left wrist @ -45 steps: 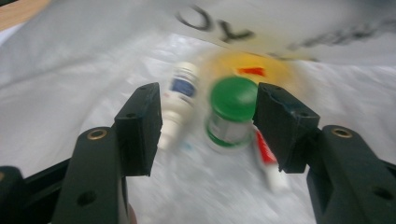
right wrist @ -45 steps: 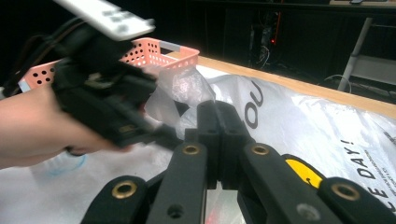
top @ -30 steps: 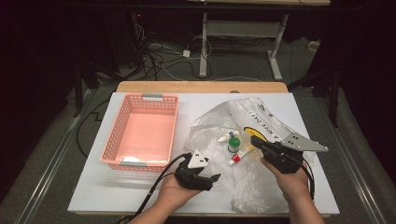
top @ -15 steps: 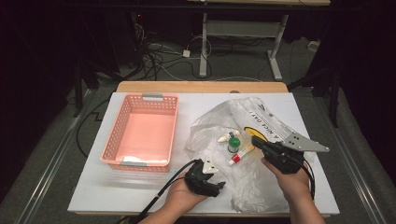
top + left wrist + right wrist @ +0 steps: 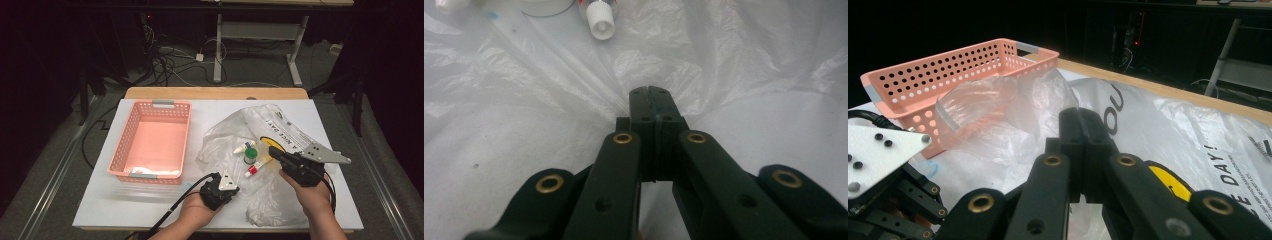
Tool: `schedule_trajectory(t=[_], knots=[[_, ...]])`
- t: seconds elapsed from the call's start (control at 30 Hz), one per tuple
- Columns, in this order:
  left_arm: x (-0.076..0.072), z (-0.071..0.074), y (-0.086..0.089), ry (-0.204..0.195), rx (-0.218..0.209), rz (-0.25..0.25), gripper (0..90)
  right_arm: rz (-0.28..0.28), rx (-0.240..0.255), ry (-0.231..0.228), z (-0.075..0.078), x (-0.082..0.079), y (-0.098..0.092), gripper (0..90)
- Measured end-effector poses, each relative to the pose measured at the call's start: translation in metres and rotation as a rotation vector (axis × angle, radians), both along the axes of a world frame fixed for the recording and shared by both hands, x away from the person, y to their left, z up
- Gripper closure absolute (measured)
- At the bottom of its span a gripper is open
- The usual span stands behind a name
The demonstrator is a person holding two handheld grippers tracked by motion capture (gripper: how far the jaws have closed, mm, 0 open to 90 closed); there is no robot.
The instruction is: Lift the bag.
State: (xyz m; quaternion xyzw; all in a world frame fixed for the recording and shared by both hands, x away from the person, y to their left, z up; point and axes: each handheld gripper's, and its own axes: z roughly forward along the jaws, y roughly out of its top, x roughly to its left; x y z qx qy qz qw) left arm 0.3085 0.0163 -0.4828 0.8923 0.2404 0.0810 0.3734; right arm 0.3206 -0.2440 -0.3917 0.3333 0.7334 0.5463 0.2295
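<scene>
From the high view, a white table point(image 5: 125, 210) carries a pink perforated basket point(image 5: 152, 141) on its left half and a crumpled clear plastic bag point(image 5: 260, 145) on its right half, with a yellow face and black lettering printed on the bag's far right part. Three small items lie on the bag near its centre: a white dropper bottle point(image 5: 243, 147), a green-capped jar point(image 5: 250, 155) and a small tube with a red band point(image 5: 256, 168). The basket holds only a scrap of pale film at its near end. The left gripper point(image 5: 226, 186) sits at the near left edge of the bag; the right gripper point(image 5: 276, 153) sits just right of the three items. The left gripper view adds what the high view cannot resolve: the left gripper's jaws have just been closing and now stand pressed together on a gathered fold of the plastic bag point(image 5: 574, 90), with radiating creases at the tips and the tube's white cap point(image 5: 601, 20) beyond. The right gripper view shows the right gripper point(image 5: 1082, 120) with its jaws pressed together on a raised flap of the bag point(image 5: 998, 115), the basket point(image 5: 938, 75) beyond it and the left gripper's grey plate at lower left.
</scene>
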Motion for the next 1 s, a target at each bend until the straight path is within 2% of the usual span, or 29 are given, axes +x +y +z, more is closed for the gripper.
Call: schedule_trajectory(t=[0.07, 0.2, 0.27, 0.33, 0.4, 0.67, 0.83, 0.93, 1.0], knots=[[0.000, 0.001, 0.003, 0.004, -0.013, 0.010, 89.1, 0.000, 0.000, 0.002, -0.001, 0.000, -0.001, 90.0], [0.001, 0.004, 0.015, -0.008, -0.118, 0.045, 89.2, -0.009, 0.006, -0.002, -0.001, 0.001, -0.005, 90.0], [0.001, 0.007, 0.018, -0.043, -0.141, 0.059, 89.2, -0.011, 0.010, -0.007, 0.000, 0.000, -0.007, 90.0], [0.003, 0.012, 0.021, -0.047, -0.177, 0.077, 89.2, -0.018, 0.018, -0.015, 0.001, 0.000, -0.009, 90.0], [0.005, 0.019, 0.024, -0.069, -0.200, 0.089, 89.2, -0.023, 0.020, -0.022, 0.003, -0.001, -0.009, 90.0], [0.018, 0.074, 0.028, -0.178, -0.308, 0.121, 89.1, -0.060, 0.036, -0.072, 0.022, 0.015, -0.005, 90.0], [0.029, 0.108, 0.024, -0.240, -0.374, 0.132, 89.2, -0.092, 0.041, -0.118, 0.042, 0.026, -0.003, 90.0], [0.036, 0.129, 0.022, -0.275, -0.398, 0.135, 89.2, -0.122, 0.057, -0.146, 0.057, 0.034, -0.004, 90.0], [0.040, 0.141, 0.019, -0.297, -0.399, 0.130, 89.2, -0.137, 0.060, -0.164, 0.068, 0.040, -0.006, 90.0]])
